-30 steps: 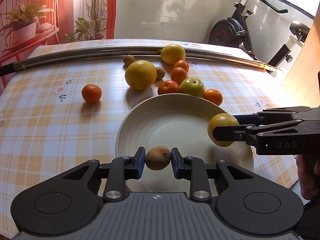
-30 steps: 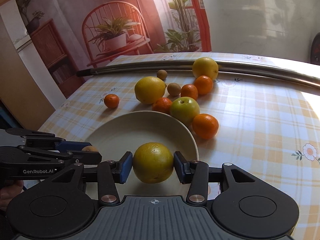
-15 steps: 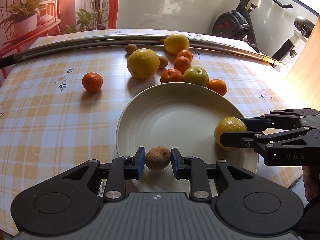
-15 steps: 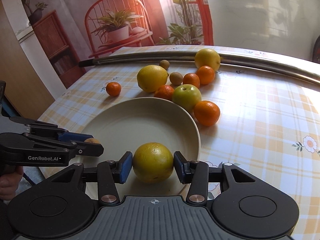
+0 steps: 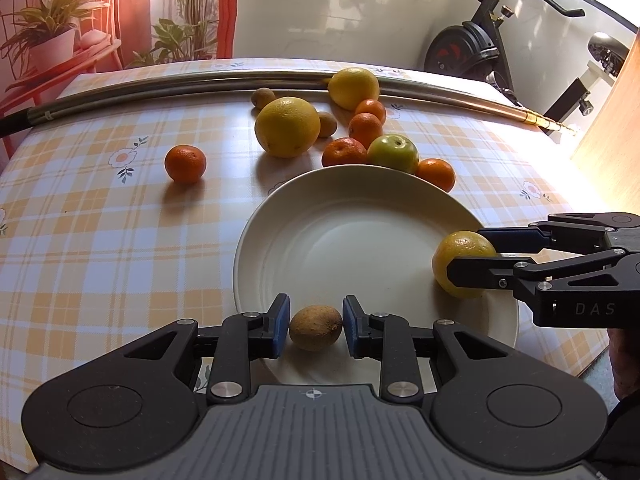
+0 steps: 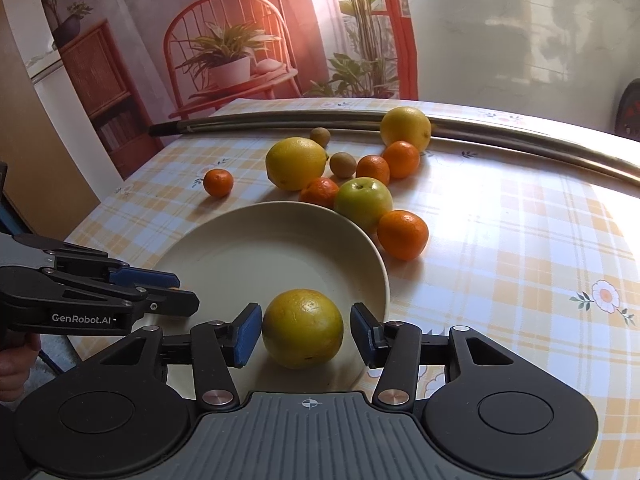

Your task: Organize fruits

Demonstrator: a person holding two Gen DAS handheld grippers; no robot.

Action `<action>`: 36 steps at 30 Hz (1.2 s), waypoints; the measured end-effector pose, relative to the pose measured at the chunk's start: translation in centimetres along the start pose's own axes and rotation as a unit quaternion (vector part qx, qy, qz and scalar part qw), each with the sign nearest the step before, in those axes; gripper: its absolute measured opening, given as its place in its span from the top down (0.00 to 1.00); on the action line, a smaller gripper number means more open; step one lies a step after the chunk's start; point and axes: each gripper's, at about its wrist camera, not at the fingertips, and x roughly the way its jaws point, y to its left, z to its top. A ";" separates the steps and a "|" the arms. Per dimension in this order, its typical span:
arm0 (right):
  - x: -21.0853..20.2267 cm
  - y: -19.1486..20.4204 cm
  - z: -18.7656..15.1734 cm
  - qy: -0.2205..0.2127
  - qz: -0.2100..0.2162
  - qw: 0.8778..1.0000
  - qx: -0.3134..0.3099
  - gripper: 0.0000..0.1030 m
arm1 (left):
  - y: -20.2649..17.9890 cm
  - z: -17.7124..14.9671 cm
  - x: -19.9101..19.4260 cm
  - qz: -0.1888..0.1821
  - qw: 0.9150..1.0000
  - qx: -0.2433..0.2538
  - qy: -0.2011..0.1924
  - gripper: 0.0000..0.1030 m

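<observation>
Both grippers are letting go now. The left gripper [image 5: 316,326] is opening: its blue pads are standing a little apart from the kiwi [image 5: 315,327], with a thin gap on each side, where 0.5 s ago they were pressing it. The kiwi is sitting on the near rim of the plate [image 5: 280,216], right between the fingers.

The right gripper [image 6: 307,332] is doing the same w/ the yellow-green orange [image 6: 303,328]. The gap on its right side is wide, the one on the left is narrow, so the jaws are open and no more gripping. The orange is resting inside the plate near the edge, directly in front of this gripper.

Meaning for the task: I think two fruits are now delivered. The rest, approx. ten pieces incl. the apple [image 6: 363,204] and the big lemon [image 6: 296,163], are waiting on the table beyond the plate, far side from both grippers. Next is probably pulling back w/o rolling the fruits.
</observation>
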 end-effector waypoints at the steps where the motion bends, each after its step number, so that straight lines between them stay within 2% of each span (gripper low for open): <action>1: 0.0 0.0 0.0 -0.001 -0.001 1.000 0.000 0.55 | 0.0 0.0 0.0 0.000 1.000 0.000 -0.001 0.70; 3: -0.1 -0.1 0.0 -0.003 -0.004 1.000 0.000 0.54 | 0.0 0.0 -0.2 -0.001 1.000 0.001 -0.004 0.67; 4: -0.1 -0.1 0.0 -0.004 -0.004 1.000 0.000 0.54 | 0.0 0.0 -0.2 -0.001 1.000 0.002 -0.007 0.60; 8: -0.2 -0.3 0.0 -0.017 -0.009 1.000 0.007 0.48 | -0.2 0.0 -0.7 -0.007 1.000 0.005 -0.018 0.57; 10: -0.4 -0.4 0.0 -0.030 -0.010 0.999 0.008 0.48 | -0.2 -0.1 -0.9 -0.007 1.000 0.005 -0.024 0.46; 11: -0.5 -0.4 0.0 -0.034 -0.011 0.999 0.008 0.47 | -0.2 -0.1 -1.0 -0.007 1.000 0.005 -0.027 0.46; 21: -1.3 -0.9 0.0 -0.074 -0.031 0.997 0.014 0.47 | 0.1 0.1 -1.3 -0.002 0.999 -0.005 -0.041 0.42; 36: -1.4 -1.4 -0.2 -0.083 -0.041 0.995 0.030 0.47 | 0.1 0.0 -1.3 -0.003 0.999 0.001 -0.040 0.42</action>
